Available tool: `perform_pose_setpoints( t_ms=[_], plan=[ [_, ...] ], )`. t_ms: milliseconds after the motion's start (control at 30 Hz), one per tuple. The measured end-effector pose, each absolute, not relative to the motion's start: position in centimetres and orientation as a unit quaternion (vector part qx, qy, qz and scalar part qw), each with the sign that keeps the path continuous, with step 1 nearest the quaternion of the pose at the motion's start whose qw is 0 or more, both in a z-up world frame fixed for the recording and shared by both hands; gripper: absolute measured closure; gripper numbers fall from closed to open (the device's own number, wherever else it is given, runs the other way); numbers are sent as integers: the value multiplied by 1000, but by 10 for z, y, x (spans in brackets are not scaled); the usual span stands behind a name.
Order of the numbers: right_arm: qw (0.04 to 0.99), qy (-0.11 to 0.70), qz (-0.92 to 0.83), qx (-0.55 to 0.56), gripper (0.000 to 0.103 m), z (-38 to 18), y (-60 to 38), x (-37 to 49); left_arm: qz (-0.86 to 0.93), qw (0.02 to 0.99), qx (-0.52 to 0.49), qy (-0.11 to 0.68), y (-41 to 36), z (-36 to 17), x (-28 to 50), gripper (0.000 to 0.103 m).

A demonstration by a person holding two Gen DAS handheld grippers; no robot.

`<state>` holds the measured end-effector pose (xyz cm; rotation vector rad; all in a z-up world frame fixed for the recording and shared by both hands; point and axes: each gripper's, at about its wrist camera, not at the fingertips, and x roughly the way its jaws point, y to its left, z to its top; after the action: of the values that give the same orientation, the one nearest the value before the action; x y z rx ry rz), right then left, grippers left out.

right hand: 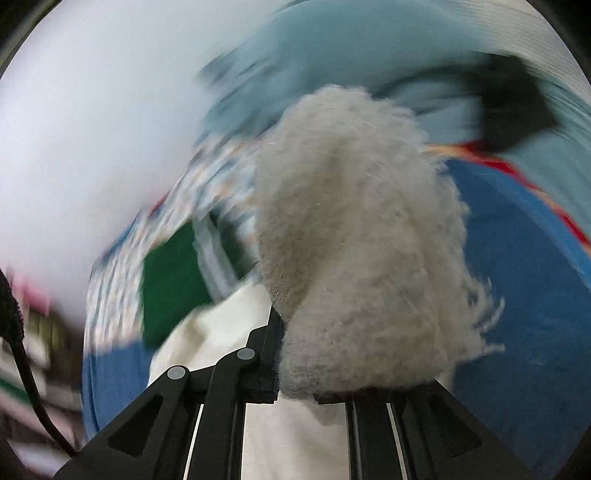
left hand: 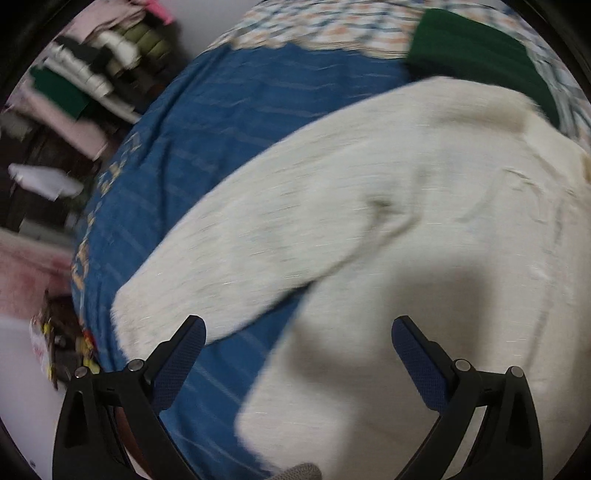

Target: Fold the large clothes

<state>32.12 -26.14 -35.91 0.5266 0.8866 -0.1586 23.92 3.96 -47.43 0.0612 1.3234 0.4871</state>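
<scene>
A large cream fleece garment (left hand: 388, 229) lies spread on the blue bed cover (left hand: 229, 122); one sleeve stretches toward the lower left. My left gripper (left hand: 297, 328) is open and empty, hovering just above the garment near its sleeve and body. My right gripper (right hand: 295, 332) is shut on a bunched fluffy part of the same cream garment (right hand: 354, 240), lifted in front of the camera and hiding the fingertips. The right view is blurred by motion.
A folded dark green cloth (left hand: 476, 59) lies at the far side of the bed on a checked sheet (left hand: 332, 26); it also shows in the right wrist view (right hand: 170, 280). Shelves with stacked clothes (left hand: 92, 81) stand at the left. A pink rug (left hand: 29, 269) is beside the bed.
</scene>
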Motion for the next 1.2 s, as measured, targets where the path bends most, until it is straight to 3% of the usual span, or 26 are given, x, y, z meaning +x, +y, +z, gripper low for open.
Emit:
perform_pose_setpoints(
  t_ms=[267, 367, 400, 467, 533, 633, 700, 900, 1067, 1200],
  plan=[
    [824, 556, 101, -35, 91, -495, 0, 379, 312, 731, 3, 607, 132, -484, 202, 0],
    [795, 594, 99, -80, 85, -528, 27, 377, 333, 716, -15, 614, 158, -491, 186, 0],
    [790, 601, 108, -64, 83, -523, 23, 379, 337, 713, -22, 615, 166, -492, 182, 0],
    [773, 618, 145, 8, 47, -508, 5, 385, 346, 703, -44, 620, 180, -493, 171, 0],
    [773, 610, 159, 70, 38, -480, -24, 372, 354, 688, -73, 629, 192, -494, 158, 0],
    [790, 595, 104, 101, 38, -439, -95, 341, 361, 662, -121, 645, 205, -501, 136, 0],
    [792, 607, 4, 57, 38, -438, -158, 337, 362, 652, -133, 653, 205, -504, 129, 0],
    [661, 735, -150, -13, 38, -535, -278, 327, 348, 654, -108, 662, 197, -521, 133, 0],
    [686, 678, -245, 100, 42, -549, -351, 319, 335, 672, -94, 654, 182, -522, 152, 0],
    [655, 683, -278, 168, 42, -570, -381, 297, 337, 662, -125, 658, 181, -527, 161, 0]
  ],
)
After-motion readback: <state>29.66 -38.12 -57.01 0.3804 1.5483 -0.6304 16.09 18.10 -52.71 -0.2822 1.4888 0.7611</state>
